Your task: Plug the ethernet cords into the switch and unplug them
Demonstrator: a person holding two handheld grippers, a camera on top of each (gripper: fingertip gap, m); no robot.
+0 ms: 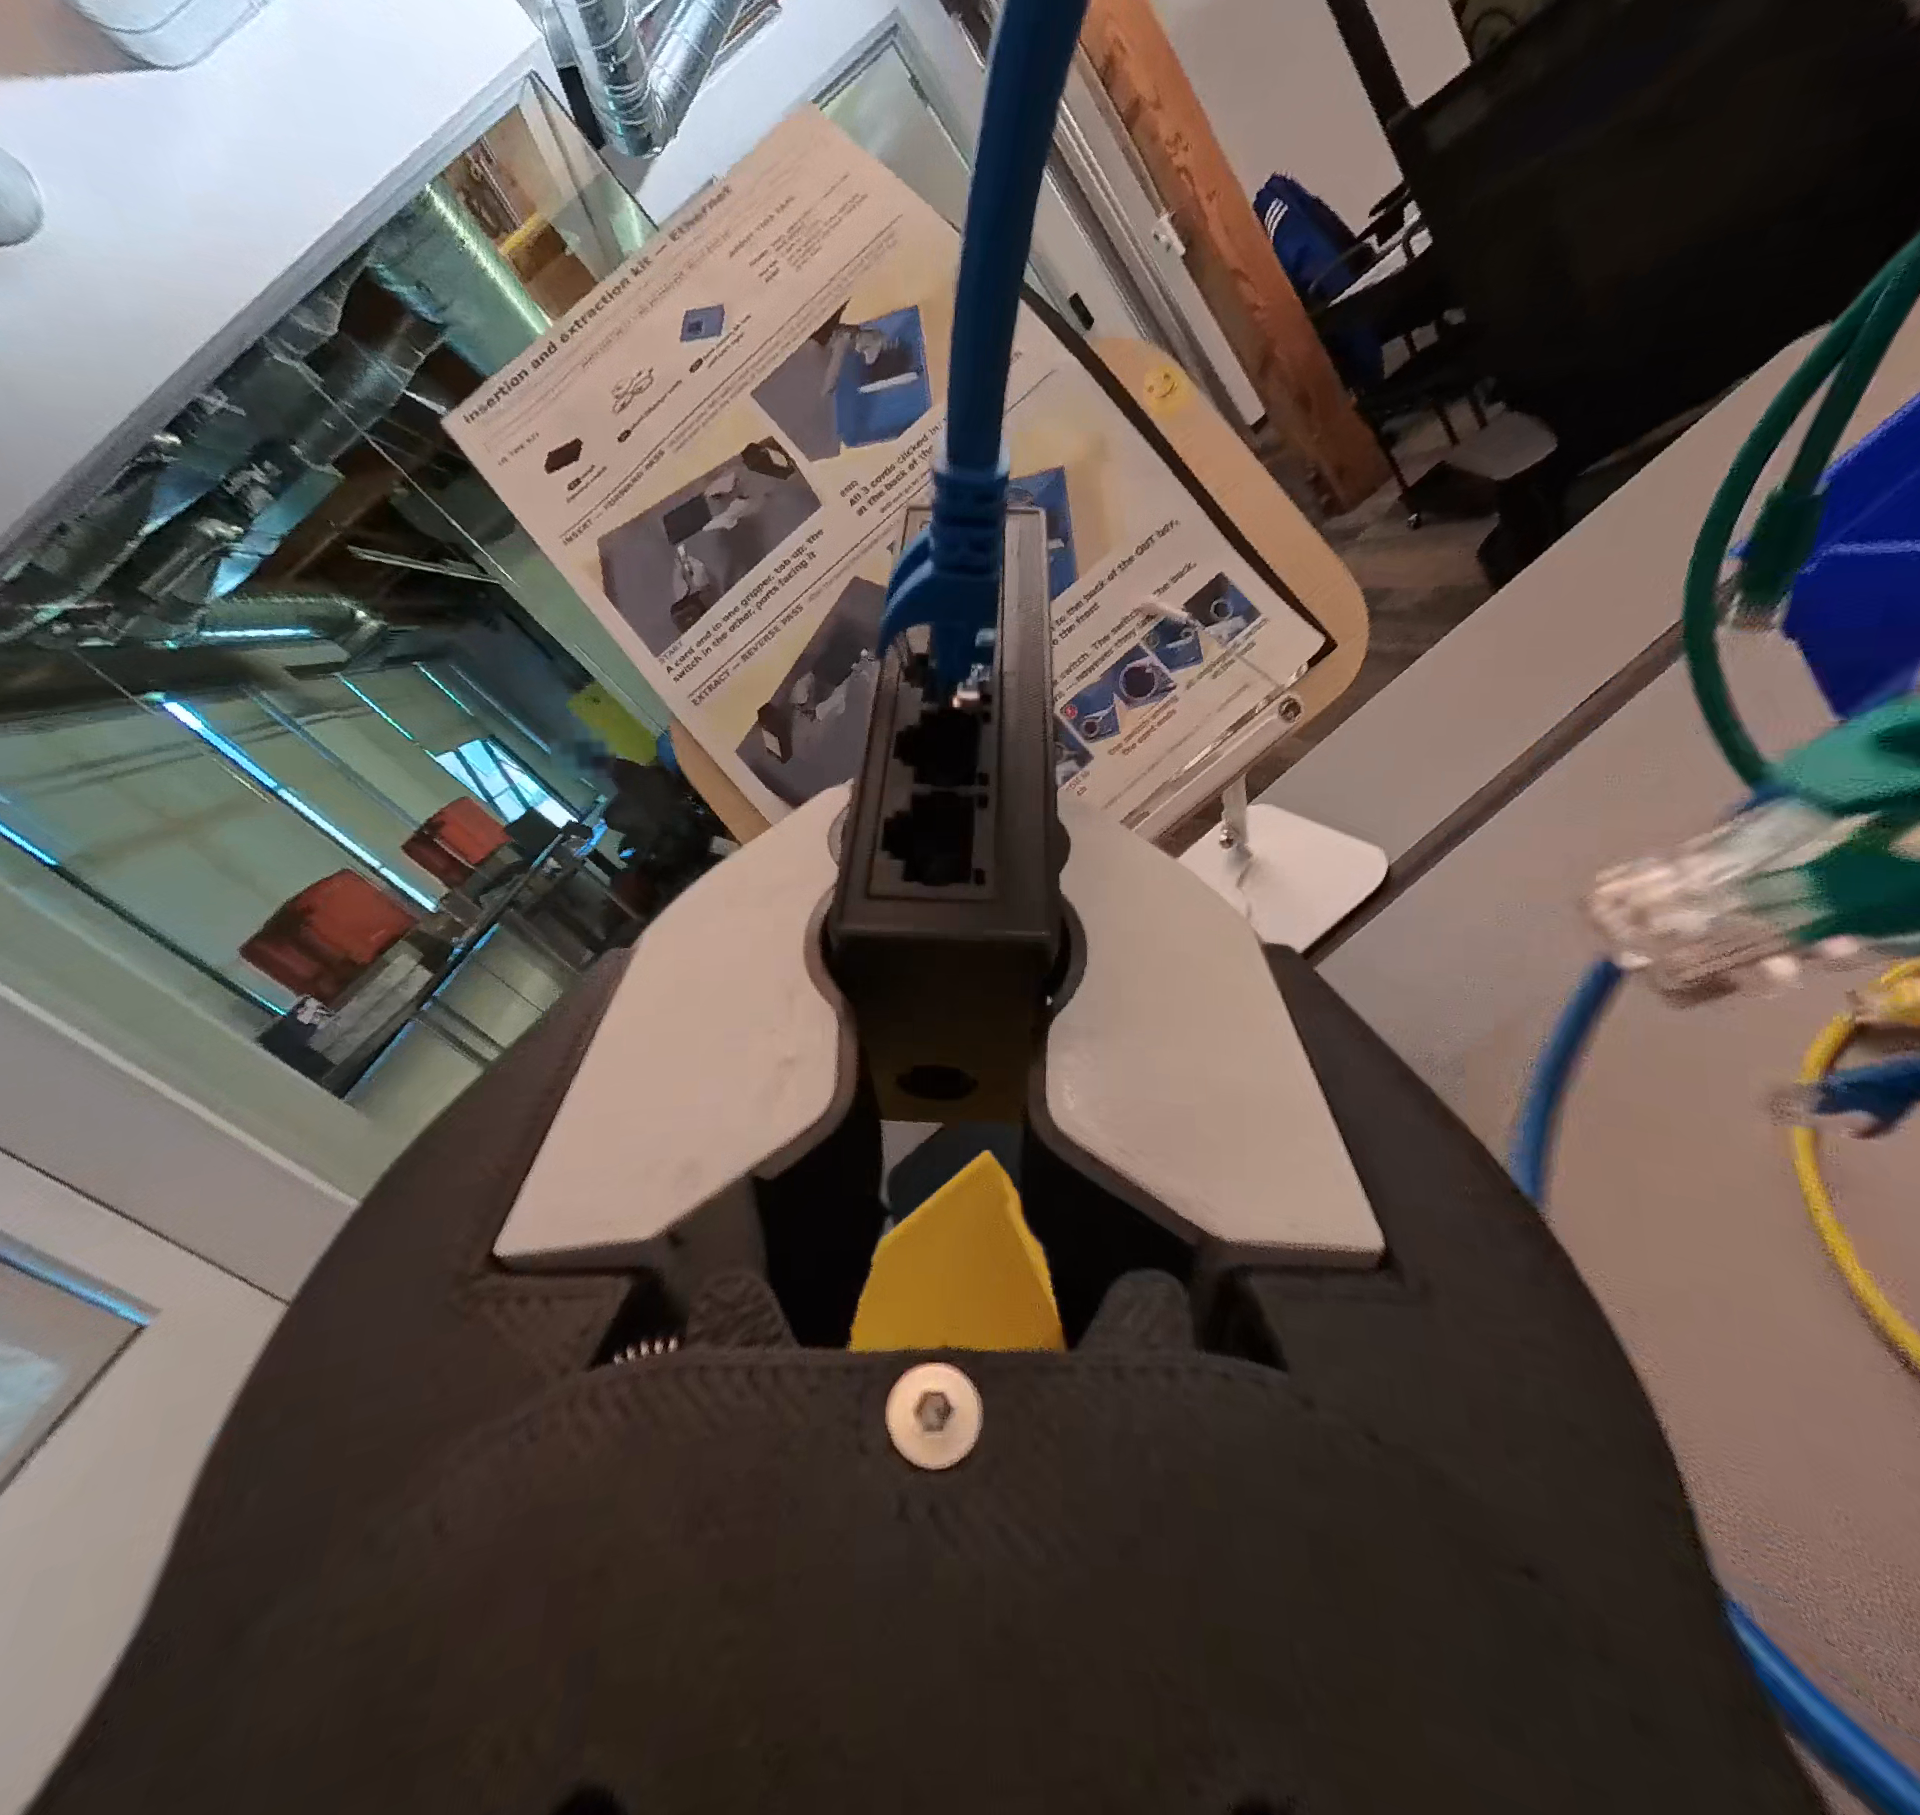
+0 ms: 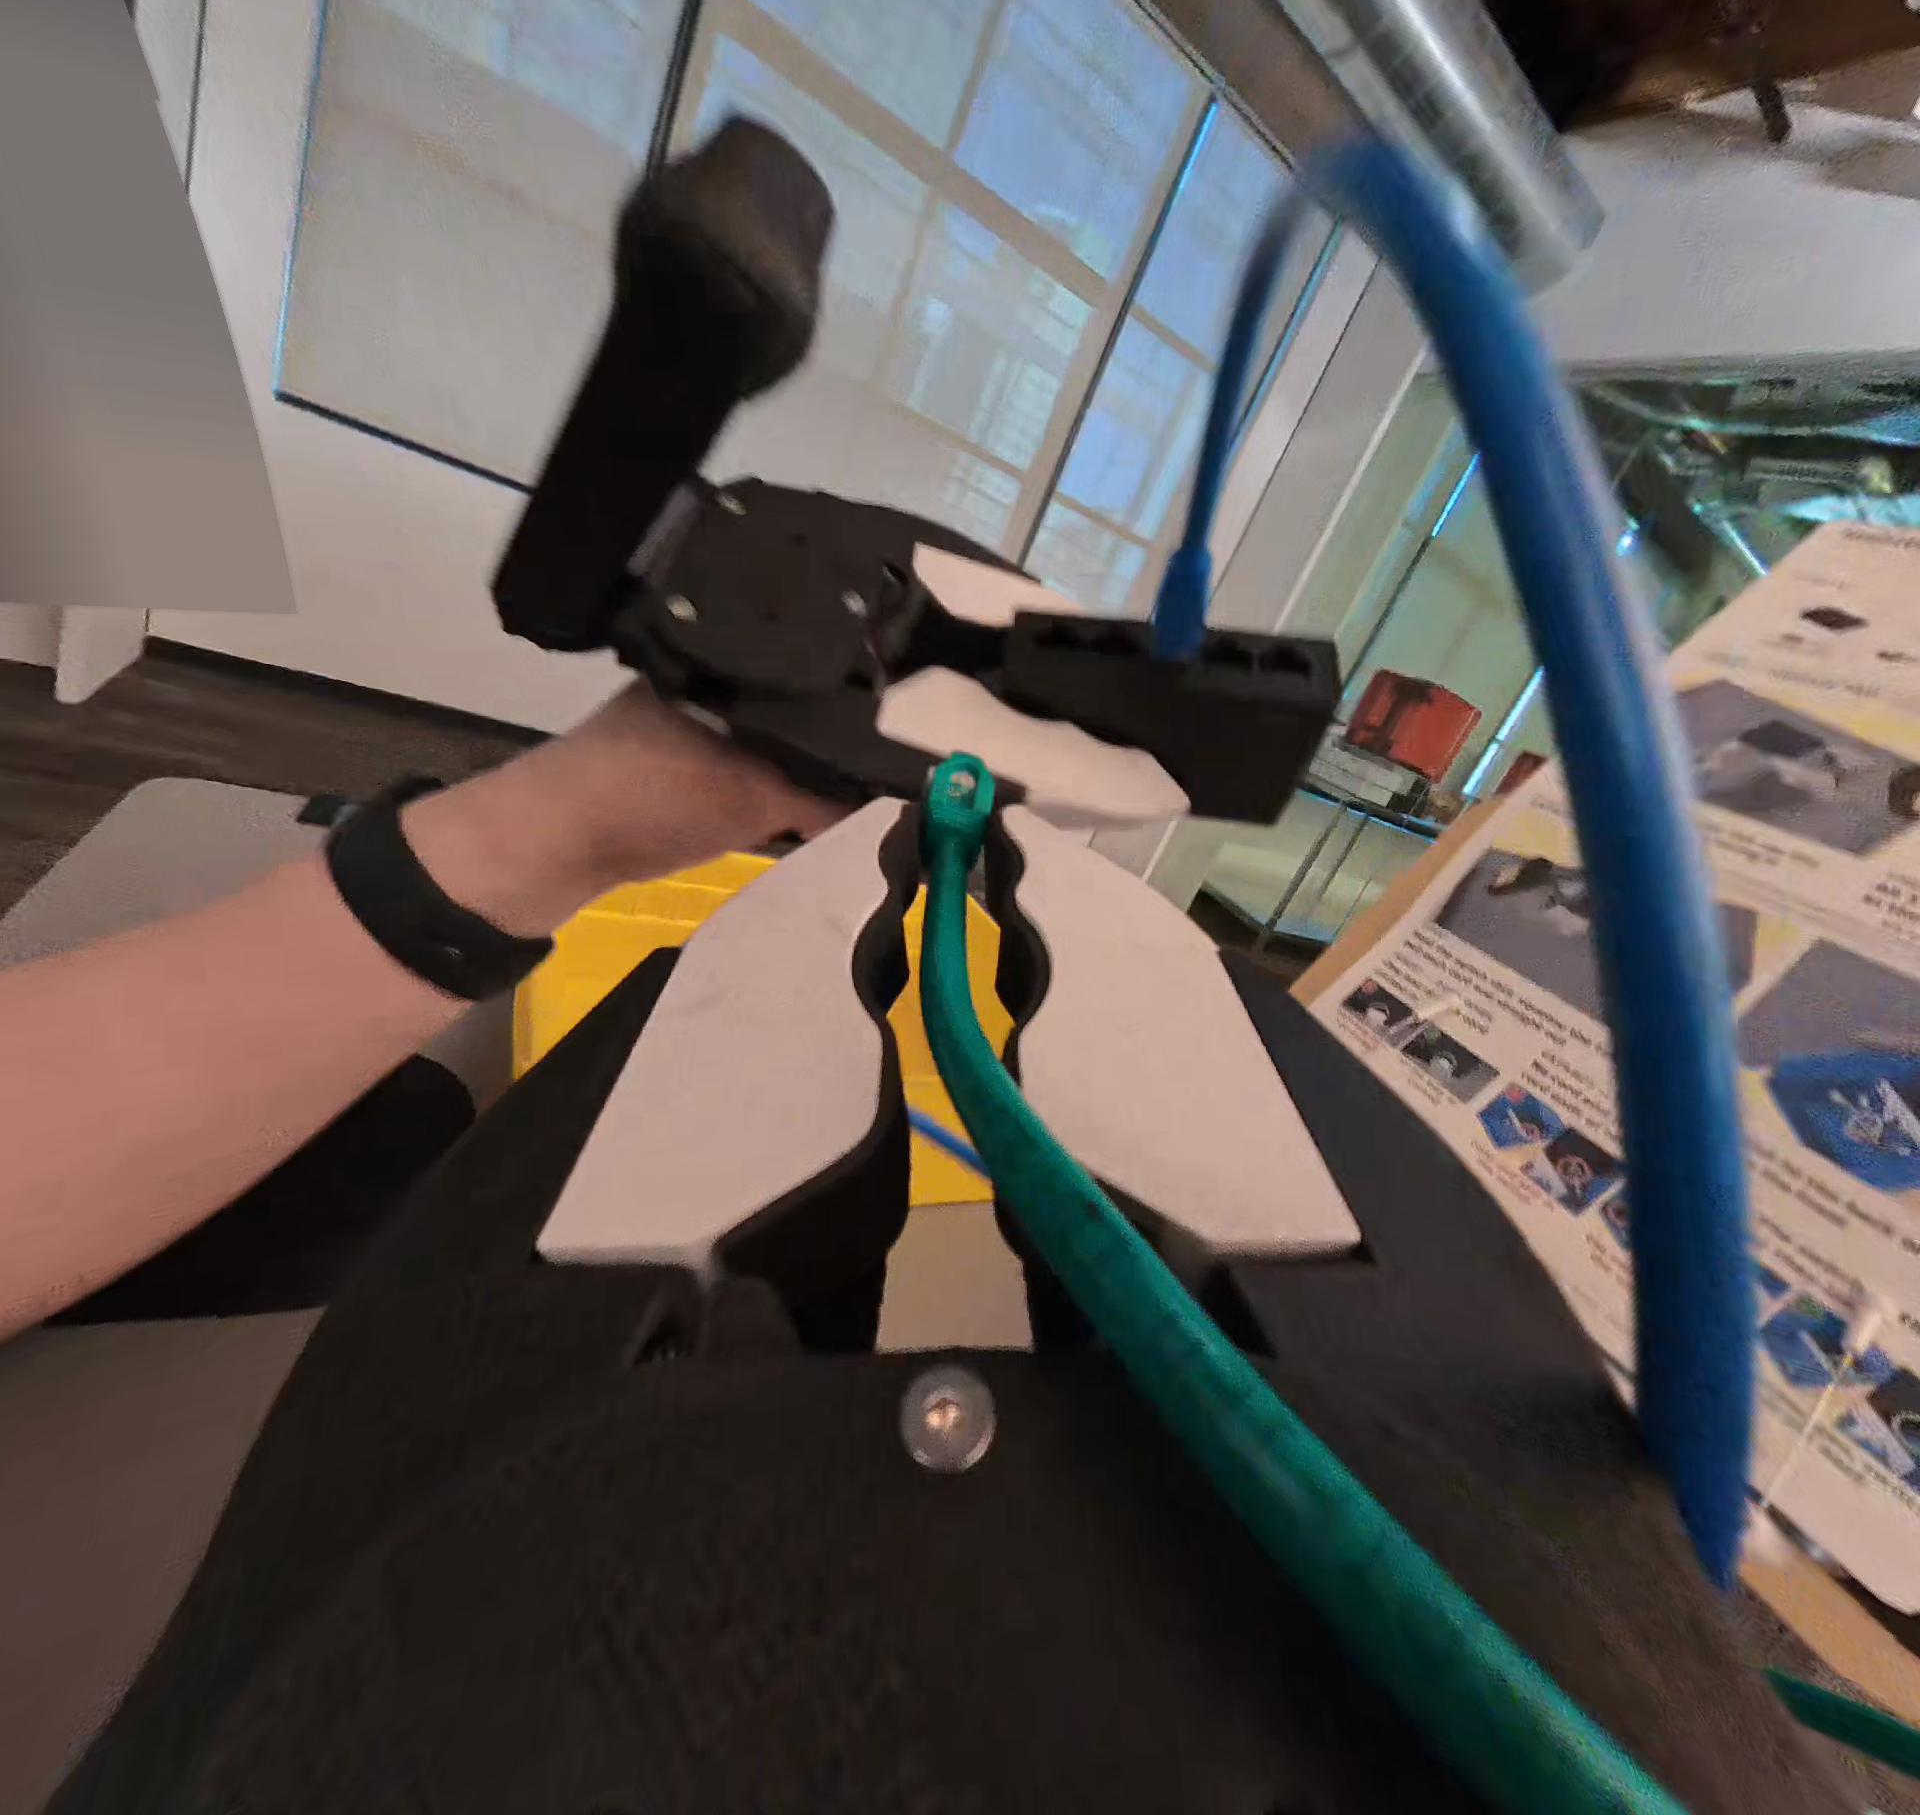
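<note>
My left gripper [image 1: 948, 918] is shut on the near end of a black ethernet switch [image 1: 951, 726], held in the air with its ports facing up. A blue cord [image 1: 987, 311] is plugged into a port in the middle of the row; the two nearer ports are empty. My right gripper [image 2: 954, 830] is shut on a green cord [image 2: 961, 986] just behind its plug, which pokes out past the fingertips. That clear green-booted plug [image 1: 1725, 892] shows blurred at the right of the left wrist view. In the right wrist view the switch [image 2: 1174, 695] sits just beyond and above the green plug.
A printed instruction sheet [image 1: 779, 477] on a stand rises behind the switch. A blue bin [image 1: 1860, 581] stands at the right on the grey table [image 1: 1558, 934], with yellow [image 1: 1839, 1235] and blue cord loops beside it. A yellow bin [image 2: 727, 934] lies under my right gripper. A person's forearm [image 2: 260, 986] holds the left gripper. The grippers' ends are close to 11 cm from one another.
</note>
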